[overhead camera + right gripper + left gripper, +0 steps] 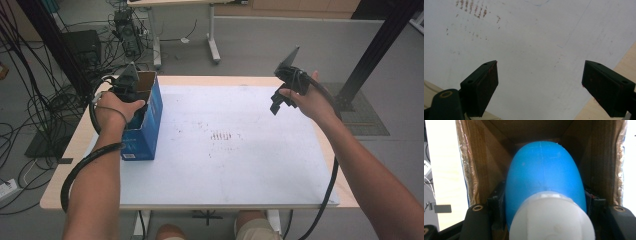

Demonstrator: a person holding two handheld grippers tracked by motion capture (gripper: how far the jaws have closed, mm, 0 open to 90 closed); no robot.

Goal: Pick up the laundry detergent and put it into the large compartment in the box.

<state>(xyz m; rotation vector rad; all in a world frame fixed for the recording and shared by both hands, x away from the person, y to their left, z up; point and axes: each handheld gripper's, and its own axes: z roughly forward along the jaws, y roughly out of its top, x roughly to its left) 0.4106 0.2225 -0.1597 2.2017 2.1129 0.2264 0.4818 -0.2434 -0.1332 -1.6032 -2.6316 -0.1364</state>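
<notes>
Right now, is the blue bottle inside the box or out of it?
Inside. The left gripper holds the blue bottle down in the box, whose brown cardboard walls surround it.

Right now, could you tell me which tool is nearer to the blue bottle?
Left. The left tool grips the blue bottle inside the box; the right tool hovers open across the table.

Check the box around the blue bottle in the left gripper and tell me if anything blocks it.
Nothing visible does. The left gripper is shut on the blue bottle inside the cardboard box; only brown walls flank the bottle, close on both sides. The box floor past it is hidden.
</notes>
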